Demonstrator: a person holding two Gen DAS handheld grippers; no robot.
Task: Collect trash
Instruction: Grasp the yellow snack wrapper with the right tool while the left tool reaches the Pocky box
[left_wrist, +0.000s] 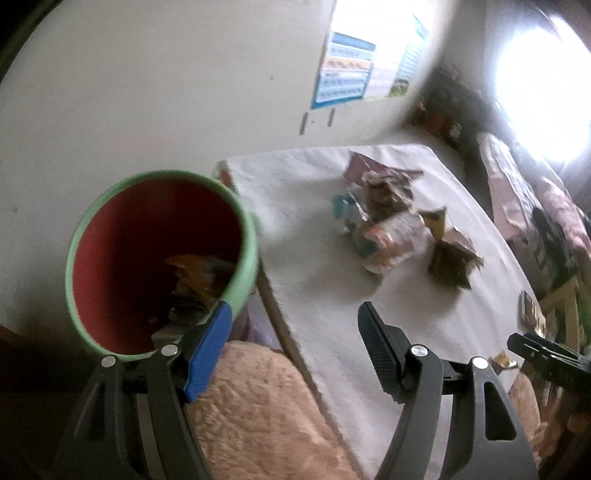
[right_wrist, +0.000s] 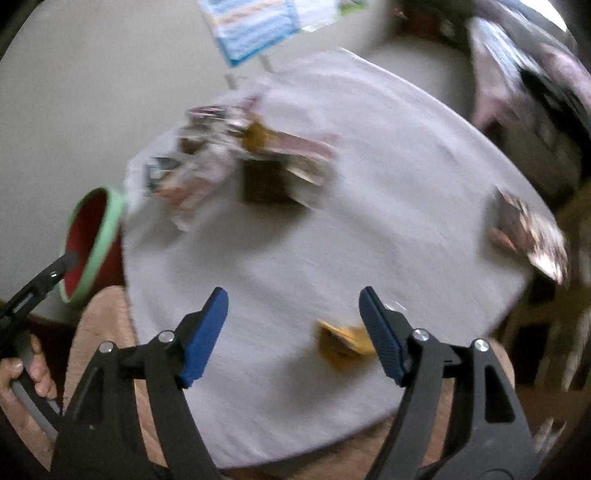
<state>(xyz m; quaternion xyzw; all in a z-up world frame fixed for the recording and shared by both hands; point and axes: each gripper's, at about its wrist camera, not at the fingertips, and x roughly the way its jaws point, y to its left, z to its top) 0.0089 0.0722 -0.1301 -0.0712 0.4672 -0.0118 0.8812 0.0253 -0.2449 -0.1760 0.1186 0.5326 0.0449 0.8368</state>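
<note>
Left tongs (left_wrist: 295, 350) are standing wide, holding nothing, beside the bin (left_wrist: 159, 258) at centre-left of frame; bin is sitting off the worktop (left_wrist: 369, 332) edge w/ wrappers already inside. Right tongs (right_wrist: 293, 332) are standing wide and empty, pointing down at the yellow wrapper (right_wrist: 341, 345), lower centre, probably the next pick. Main trash pile (right_wrist: 236, 158) is lying upper left.

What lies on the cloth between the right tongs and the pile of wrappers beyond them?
Only bare white tablecloth: the right wrist view shows nothing between the open right tongs and the pile of wrappers. The yellow wrapper sits lower, beside one finger.
</note>
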